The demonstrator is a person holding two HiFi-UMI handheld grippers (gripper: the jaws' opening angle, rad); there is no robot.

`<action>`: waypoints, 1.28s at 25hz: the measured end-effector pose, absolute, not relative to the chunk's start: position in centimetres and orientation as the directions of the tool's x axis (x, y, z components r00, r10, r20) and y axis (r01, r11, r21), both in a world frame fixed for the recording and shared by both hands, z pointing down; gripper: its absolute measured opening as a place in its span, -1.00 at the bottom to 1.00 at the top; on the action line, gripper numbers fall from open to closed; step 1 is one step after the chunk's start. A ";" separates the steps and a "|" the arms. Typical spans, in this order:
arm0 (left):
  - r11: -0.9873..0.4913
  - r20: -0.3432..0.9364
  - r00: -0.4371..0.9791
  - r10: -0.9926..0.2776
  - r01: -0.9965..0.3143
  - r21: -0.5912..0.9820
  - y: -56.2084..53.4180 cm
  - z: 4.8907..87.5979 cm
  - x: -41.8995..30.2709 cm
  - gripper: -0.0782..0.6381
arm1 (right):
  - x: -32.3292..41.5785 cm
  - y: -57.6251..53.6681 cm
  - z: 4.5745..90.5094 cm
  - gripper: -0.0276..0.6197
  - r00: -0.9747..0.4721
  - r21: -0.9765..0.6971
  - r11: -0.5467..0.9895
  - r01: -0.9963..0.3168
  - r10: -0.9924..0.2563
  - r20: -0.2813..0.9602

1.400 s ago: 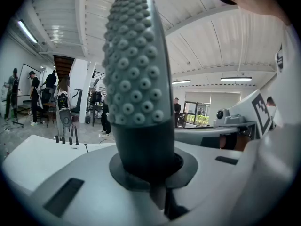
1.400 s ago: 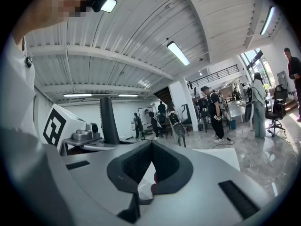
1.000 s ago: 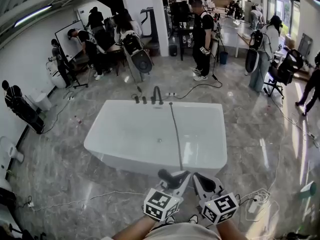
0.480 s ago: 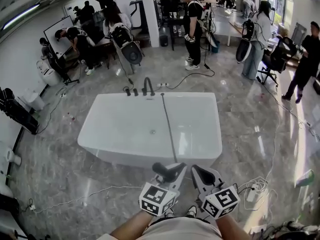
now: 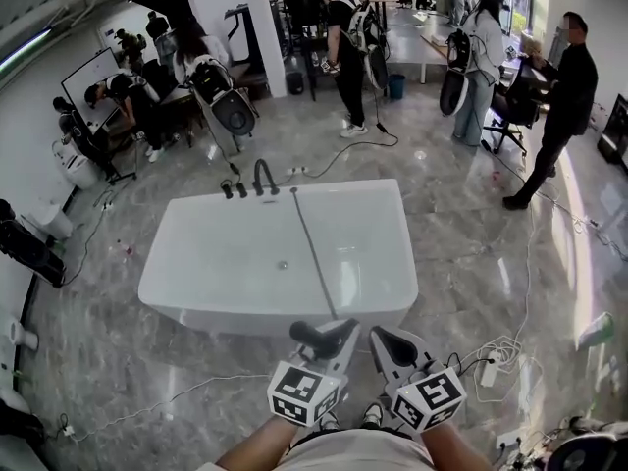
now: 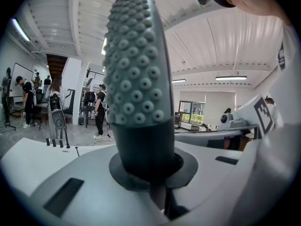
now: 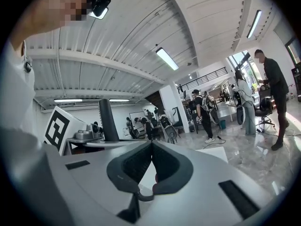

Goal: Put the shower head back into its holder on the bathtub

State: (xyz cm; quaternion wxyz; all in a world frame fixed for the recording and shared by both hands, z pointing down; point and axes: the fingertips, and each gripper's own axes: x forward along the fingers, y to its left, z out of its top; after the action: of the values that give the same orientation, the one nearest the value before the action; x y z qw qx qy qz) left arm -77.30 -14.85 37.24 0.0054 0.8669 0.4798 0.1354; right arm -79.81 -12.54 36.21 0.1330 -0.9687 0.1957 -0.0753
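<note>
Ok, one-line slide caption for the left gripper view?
Left hand-held gripper clamps the grey shower head upright, nubbed face to camera, white bathtub beyond.

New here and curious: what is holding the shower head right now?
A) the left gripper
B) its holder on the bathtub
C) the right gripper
A: the left gripper is shut on the shower head at its dark handle; the right gripper is shut, empty.
</note>
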 end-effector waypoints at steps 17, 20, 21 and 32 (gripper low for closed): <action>-0.476 0.274 0.431 0.860 0.871 0.122 -5.2 39.1 -76.3 -0.73 | -80.8 -1.1 37.3 -0.87 0.969 -0.300 -0.934 -0.196 -0.231 0.086; -0.452 0.276 0.406 0.871 0.883 0.128 -3.9 39.1 -75.5 -0.73 | -80.2 0.1 37.7 -0.87 0.975 -0.310 -0.937 -0.160 -0.199 0.097; -0.443 0.276 0.397 0.875 0.887 0.130 -3.5 39.1 -75.1 -0.73 | -79.9 0.4 37.8 -0.87 0.977 -0.310 -0.939 -0.151 -0.190 0.100; -0.277 0.284 0.222 0.933 0.946 0.167 1.3 40.3 -70.0 -0.73 | -75.6 4.7 38.4 -0.87 0.992 -0.295 -0.955 0.042 0.005 0.125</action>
State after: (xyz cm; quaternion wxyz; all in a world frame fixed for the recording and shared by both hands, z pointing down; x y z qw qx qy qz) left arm -70.00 1.35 40.33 -0.0206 0.7815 0.6010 0.1660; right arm -75.59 4.73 38.40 0.1502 -0.9867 -0.0118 -0.0613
